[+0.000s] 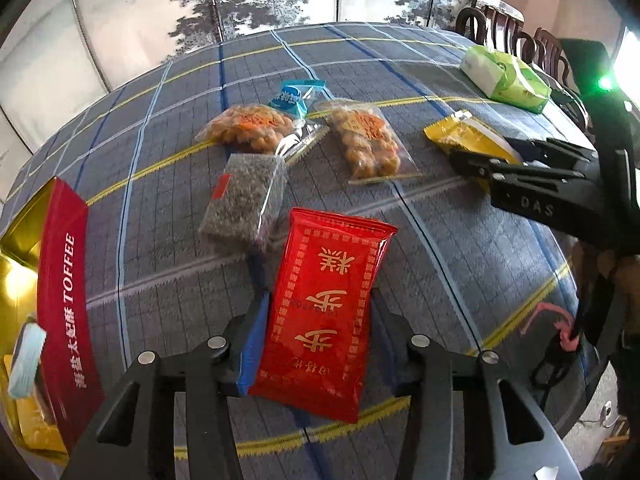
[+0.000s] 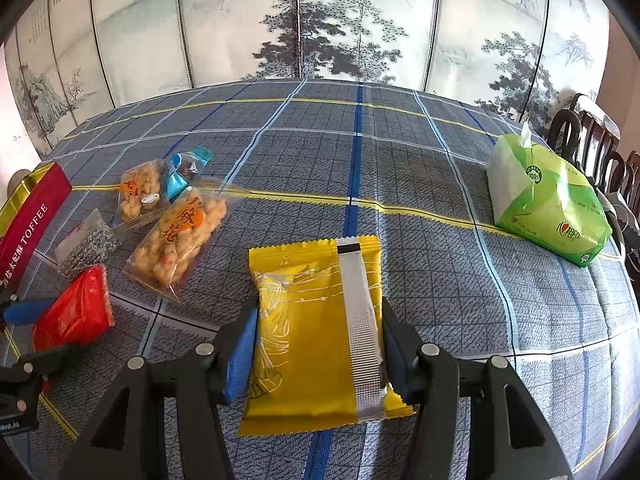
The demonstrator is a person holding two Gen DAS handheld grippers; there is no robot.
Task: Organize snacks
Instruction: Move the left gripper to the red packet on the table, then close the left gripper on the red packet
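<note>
My left gripper (image 1: 318, 316) is shut on a red snack packet (image 1: 324, 304) with gold characters, held just above the table. My right gripper (image 2: 318, 320) is shut on a yellow snack packet (image 2: 316, 332) with a silver seam; it also shows in the left wrist view (image 1: 468, 136). On the cloth lie two clear bags of fried twists (image 1: 248, 126) (image 1: 366, 140), a dark sesame bar (image 1: 244, 204) and a blue candy packet (image 1: 290, 98). A red TOFFEE box (image 1: 66, 304) with a gold inside stands open at the left and holds some packets.
A green tissue pack (image 2: 548, 204) lies at the table's right edge, next to dark wooden chairs (image 2: 592, 136). The round table has a blue plaid cloth (image 2: 360, 152). A painted folding screen (image 2: 320, 20) stands behind it.
</note>
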